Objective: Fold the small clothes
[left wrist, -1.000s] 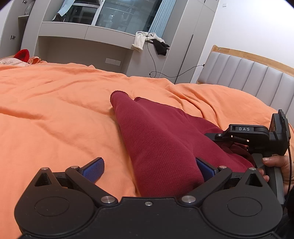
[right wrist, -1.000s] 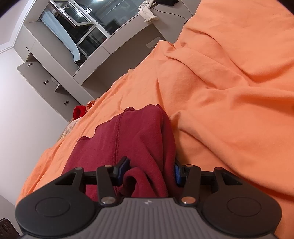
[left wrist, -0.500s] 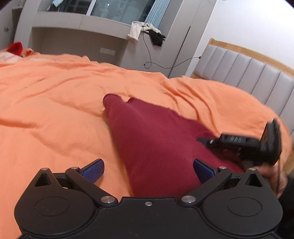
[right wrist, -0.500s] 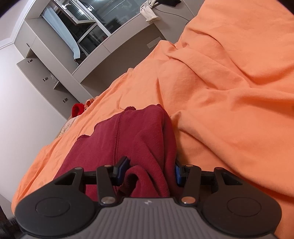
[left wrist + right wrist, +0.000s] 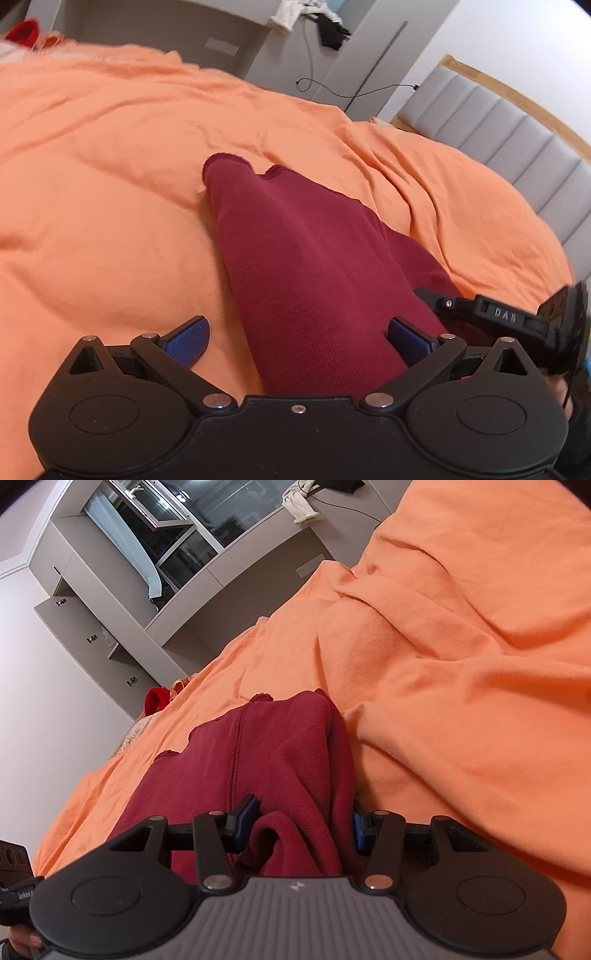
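A dark red knit garment (image 5: 303, 266) lies stretched out on the orange bedcover (image 5: 110, 184). My left gripper (image 5: 297, 338) is open, its blue pads wide apart, with the near end of the garment lying between them. My right gripper (image 5: 303, 818) is partly closed around a bunched fold of the same garment (image 5: 280, 753). The right gripper also shows at the right edge of the left wrist view (image 5: 509, 317), at the garment's side. The far end of the garment shows two cuffs or leg ends.
A grey padded headboard (image 5: 517, 122) stands at the right. Grey cabinets and a ledge with clothes and a cable (image 5: 314, 22) stand beyond the bed. A red item (image 5: 157, 699) lies at the far bed edge. The bedcover is wrinkled.
The left gripper has tilted down and moved closer over the garment. The right gripper has shifted lower and right in the left view, still gripping the fold.
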`<action>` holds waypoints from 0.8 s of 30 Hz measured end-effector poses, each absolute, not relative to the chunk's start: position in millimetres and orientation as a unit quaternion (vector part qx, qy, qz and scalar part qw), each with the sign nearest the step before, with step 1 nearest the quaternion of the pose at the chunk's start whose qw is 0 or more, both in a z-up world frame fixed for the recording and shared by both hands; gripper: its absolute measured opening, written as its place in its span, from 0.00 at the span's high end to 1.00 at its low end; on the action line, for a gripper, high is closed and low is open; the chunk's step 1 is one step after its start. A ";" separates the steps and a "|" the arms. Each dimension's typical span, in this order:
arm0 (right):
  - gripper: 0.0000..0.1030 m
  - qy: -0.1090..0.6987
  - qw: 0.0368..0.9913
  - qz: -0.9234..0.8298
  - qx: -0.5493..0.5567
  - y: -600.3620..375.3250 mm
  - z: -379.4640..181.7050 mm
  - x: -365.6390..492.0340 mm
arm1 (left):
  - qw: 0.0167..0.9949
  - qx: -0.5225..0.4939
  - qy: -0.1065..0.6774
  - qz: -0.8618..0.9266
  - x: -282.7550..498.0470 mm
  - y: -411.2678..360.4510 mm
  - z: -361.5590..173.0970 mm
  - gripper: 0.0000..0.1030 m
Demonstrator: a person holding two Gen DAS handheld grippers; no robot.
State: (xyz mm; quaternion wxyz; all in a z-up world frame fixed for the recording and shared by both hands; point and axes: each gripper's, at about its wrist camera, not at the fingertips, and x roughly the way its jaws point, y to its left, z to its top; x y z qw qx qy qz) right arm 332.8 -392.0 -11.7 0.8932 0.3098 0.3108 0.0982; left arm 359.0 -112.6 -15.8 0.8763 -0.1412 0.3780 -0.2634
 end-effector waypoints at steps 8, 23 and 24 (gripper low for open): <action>0.53 0.299 0.902 0.083 0.300 -385.3 -6.3 329.7 | 0.879 -0.137 0.377 -0.256 358.0 -113.9 -14.7 0.01; 0.77 0.188 0.956 0.105 0.199 -337.7 43.9 317.3 | 0.885 -0.142 0.352 -0.268 354.0 -111.2 2.2 0.74; 0.77 0.177 0.958 0.110 0.195 -333.8 47.3 317.1 | 0.892 -0.135 0.340 -0.266 352.1 -110.6 6.6 0.76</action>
